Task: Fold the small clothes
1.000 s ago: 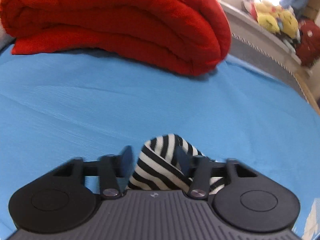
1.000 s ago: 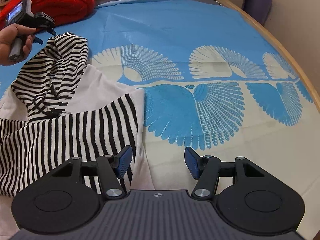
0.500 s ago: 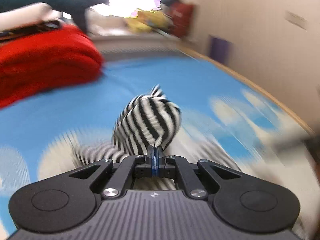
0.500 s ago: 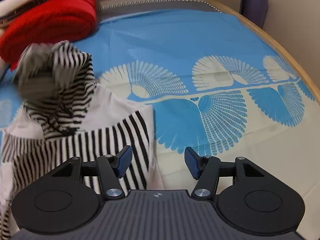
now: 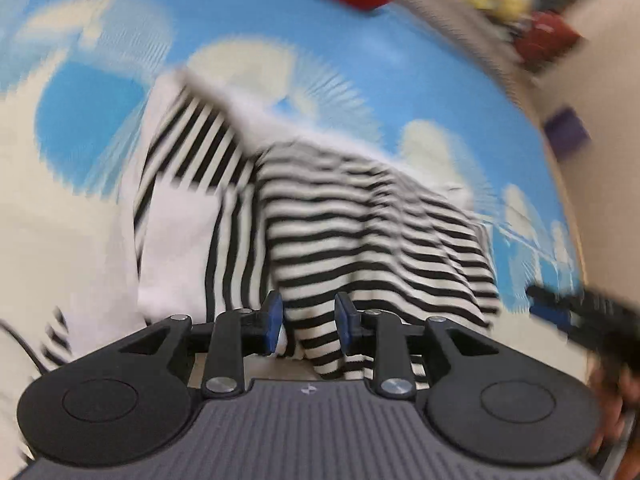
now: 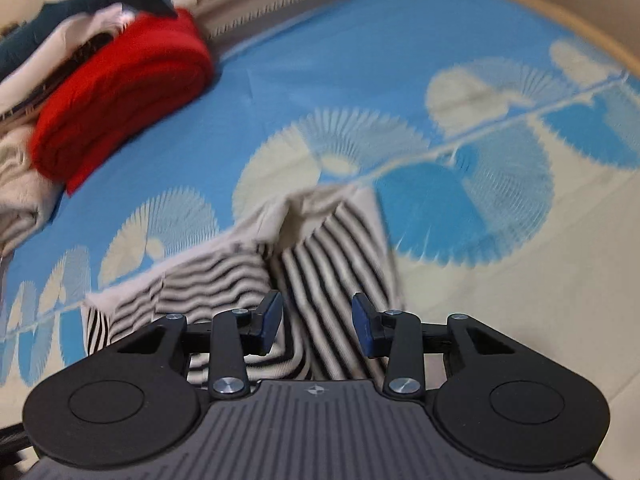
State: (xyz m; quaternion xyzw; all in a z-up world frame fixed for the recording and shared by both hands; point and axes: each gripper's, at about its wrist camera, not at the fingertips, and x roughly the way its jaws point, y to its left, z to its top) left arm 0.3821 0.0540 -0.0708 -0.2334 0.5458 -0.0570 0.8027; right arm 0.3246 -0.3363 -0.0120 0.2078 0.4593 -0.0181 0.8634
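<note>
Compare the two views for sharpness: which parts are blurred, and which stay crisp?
Left wrist: striped garment and blue patterned sheet smeared by motion, left gripper crisp. Right wrist: red blanket and sheet softly blurred, right gripper sharp; bright washed-out area along the top edge.

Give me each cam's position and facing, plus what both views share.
Left wrist: sits on the left tongs, facing down over the striped garment; its own open fingers show, and the right tongs at right edge.
Right wrist: sits on the right tongs, facing across the bed; open fingers show.
Shared: garment, blue patterned sheet, red blanket.
</note>
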